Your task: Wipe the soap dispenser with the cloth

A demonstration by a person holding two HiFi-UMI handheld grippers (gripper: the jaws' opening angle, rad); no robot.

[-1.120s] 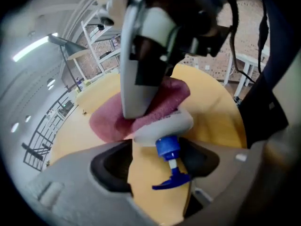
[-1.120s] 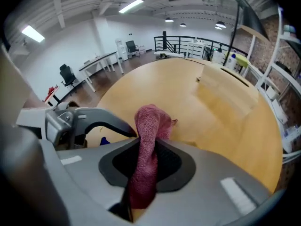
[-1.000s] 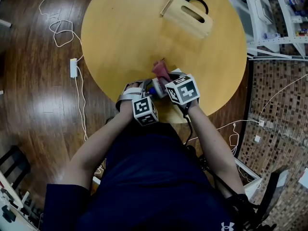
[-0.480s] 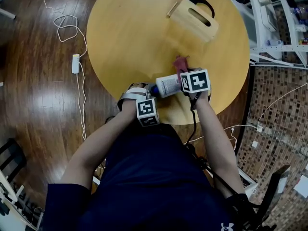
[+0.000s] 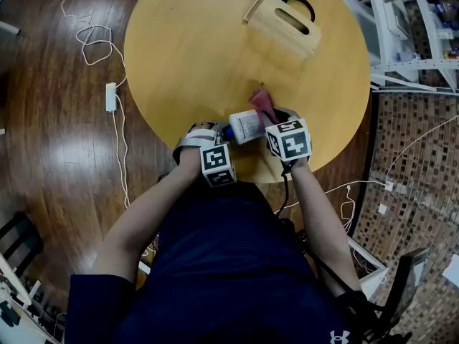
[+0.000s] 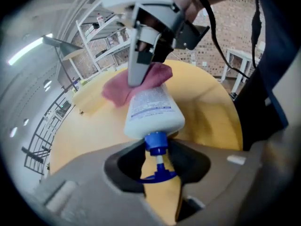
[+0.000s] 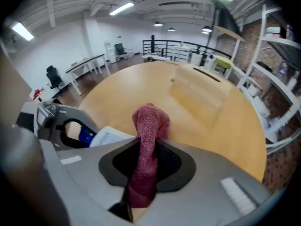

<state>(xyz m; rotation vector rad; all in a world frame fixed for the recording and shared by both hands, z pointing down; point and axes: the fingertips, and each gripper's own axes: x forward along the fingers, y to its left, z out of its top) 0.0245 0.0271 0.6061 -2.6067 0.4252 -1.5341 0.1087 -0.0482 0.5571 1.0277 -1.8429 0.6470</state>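
The soap dispenser (image 5: pixel 246 126), a white bottle with a blue pump, lies tilted over the near edge of the round wooden table (image 5: pixel 186 56). My left gripper (image 5: pixel 224 133) has just been closing and is shut on the blue pump neck (image 6: pixel 156 142), holding the bottle (image 6: pixel 153 109) up. My right gripper (image 5: pixel 271 115) is shut on a red cloth (image 5: pixel 262 102). In the right gripper view the cloth (image 7: pixel 148 126) stands up from between the jaws, beside the bottle (image 7: pixel 110 138). In the left gripper view the cloth (image 6: pixel 141 81) lies on the bottle's far end.
A wooden box with a slot handle (image 5: pixel 285 21) stands at the far side of the table, with a black cable on it. A power strip (image 5: pixel 110 99) and white cables lie on the wooden floor to the left. White shelving (image 5: pixel 401 34) is at the right.
My right gripper and the cloth have slid to the right along the bottle, away from the left gripper, uncovering the white body. The left gripper has stayed in place.
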